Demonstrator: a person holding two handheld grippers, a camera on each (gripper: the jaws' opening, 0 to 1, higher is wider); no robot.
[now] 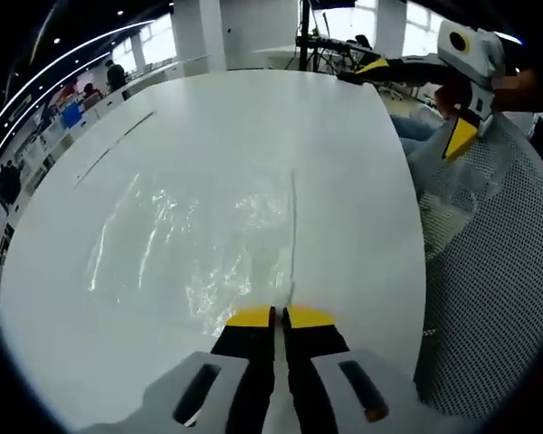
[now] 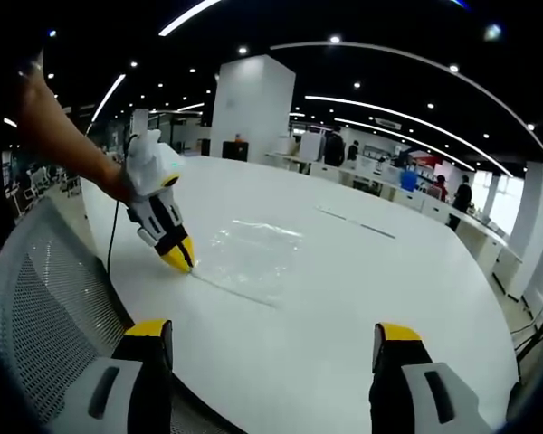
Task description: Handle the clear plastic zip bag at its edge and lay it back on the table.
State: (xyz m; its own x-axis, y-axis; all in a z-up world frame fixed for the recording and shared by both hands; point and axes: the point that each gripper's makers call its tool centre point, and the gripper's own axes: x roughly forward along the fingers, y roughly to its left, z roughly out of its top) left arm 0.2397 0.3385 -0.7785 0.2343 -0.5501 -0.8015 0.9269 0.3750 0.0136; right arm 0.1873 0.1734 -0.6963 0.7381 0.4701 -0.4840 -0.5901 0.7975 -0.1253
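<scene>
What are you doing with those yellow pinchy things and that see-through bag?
A person holds a tool in each hand. The left tool is shut on the edge of the clear plastic zip bag, which lies flat on the white table. The right tool is open, held back near the table's edge.

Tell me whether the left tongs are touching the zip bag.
Touching. In the left gripper view the left tongs are closed on the near edge of the clear zip bag; the right gripper view shows their yellow tips at the bag's corner on the white table.
</scene>
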